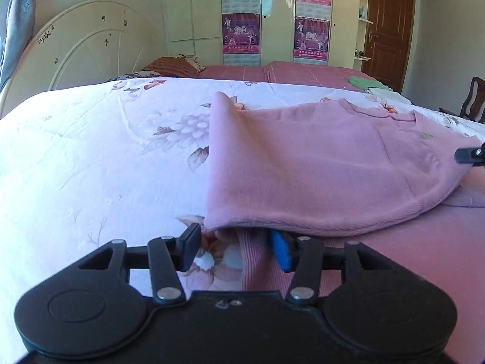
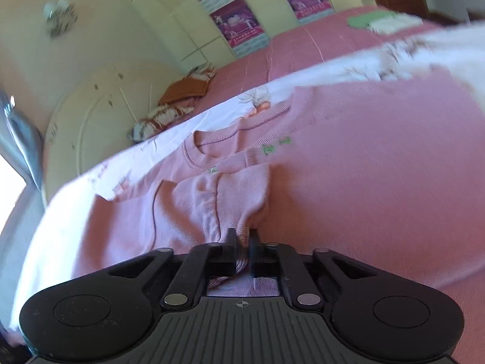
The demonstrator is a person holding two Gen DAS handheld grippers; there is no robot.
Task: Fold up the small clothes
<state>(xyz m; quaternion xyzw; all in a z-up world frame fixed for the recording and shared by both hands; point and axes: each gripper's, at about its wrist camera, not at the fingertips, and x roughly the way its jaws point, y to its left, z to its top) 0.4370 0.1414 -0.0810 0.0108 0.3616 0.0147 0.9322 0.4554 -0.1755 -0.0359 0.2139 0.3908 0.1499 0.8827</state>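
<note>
Pinching pink sweater [image 2: 212, 200], right gripper [image 2: 242, 236] tilted down, jaws closed

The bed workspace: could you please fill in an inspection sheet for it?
Surface: floral sheet over the bed.
Job's things: pink sweater, partly folded, hem lifted.
Clutter: green cloth and pillows on the far side.
Grippers: left gripper open at the hem; right gripper shut on the pink sweater.
Cables: nothing seen.
Surroundings: headboard, wardrobe with posters, brown door.
</note>
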